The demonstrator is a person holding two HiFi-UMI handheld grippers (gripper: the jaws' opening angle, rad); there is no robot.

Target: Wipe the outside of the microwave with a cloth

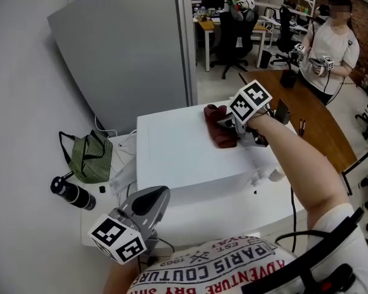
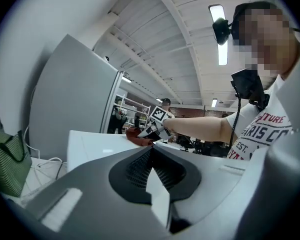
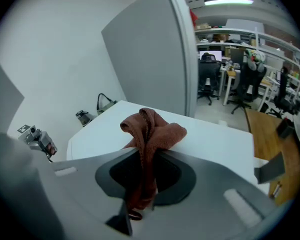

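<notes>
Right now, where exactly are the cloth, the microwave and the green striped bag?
brown cloth [image 1: 219,132]: head view, on its bunched middle.
microwave [image 1: 172,155]: head view, on the bare white top panel.
green striped bag [image 1: 91,158]: head view, on its striped side below the handles.

Bright, even overhead ceiling light; gripper views bend and darken at edges.

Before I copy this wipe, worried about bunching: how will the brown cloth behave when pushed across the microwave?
Probably floppy: the cloth crumples in folds at the shut right tongs. Likely light, since one pinch holds it. It may bunch rather than slide flat on the smooth microwave top.
</notes>
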